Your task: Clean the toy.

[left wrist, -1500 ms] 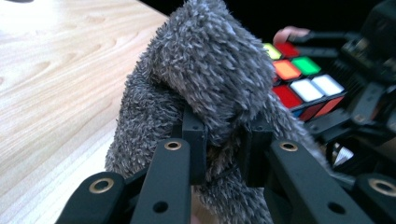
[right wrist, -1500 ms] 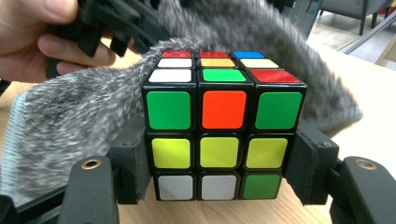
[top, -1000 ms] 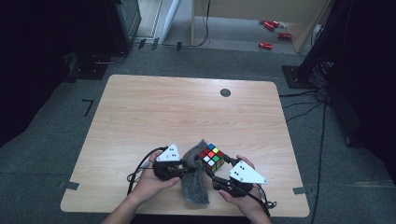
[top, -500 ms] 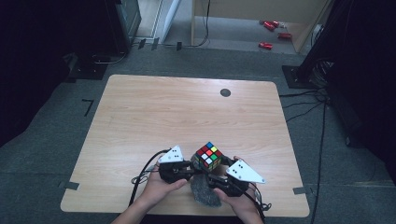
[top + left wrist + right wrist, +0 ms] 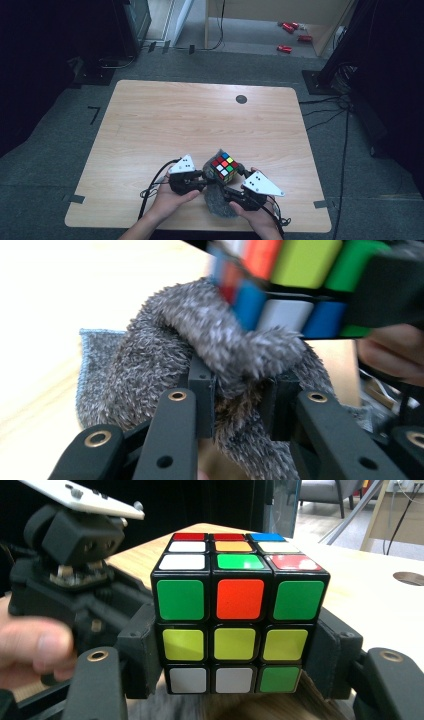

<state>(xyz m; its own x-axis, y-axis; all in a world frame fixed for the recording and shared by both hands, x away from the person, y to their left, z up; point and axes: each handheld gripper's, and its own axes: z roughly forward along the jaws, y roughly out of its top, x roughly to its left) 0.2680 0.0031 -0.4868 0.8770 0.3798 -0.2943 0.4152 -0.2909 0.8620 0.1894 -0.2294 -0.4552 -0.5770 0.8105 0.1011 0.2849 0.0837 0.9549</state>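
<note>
A scrambled puzzle cube (image 5: 224,167) is lifted a little over the table's near edge, and my right gripper (image 5: 231,186) is shut on its sides. In the right gripper view the cube (image 5: 239,615) fills the gap between the right gripper's (image 5: 235,655) jaws, green and orange squares facing me. My left gripper (image 5: 202,178) is shut on a grey fluffy cloth (image 5: 220,204) that hangs bunched under the cube. In the left gripper view a fold of the cloth (image 5: 150,370) is pinched by the left gripper (image 5: 240,392), pressed up against the cube (image 5: 295,280).
The wooden table (image 5: 200,115) has a round dark grommet (image 5: 241,99) near its far edge. Cables trail from both grippers across the near edge. Dark equipment stands on the floor to the left and right of the table.
The cloth has been drawn from beside the cube down to beneath it and looks more bunched. The cube and the right gripper have stayed where they were.
</note>
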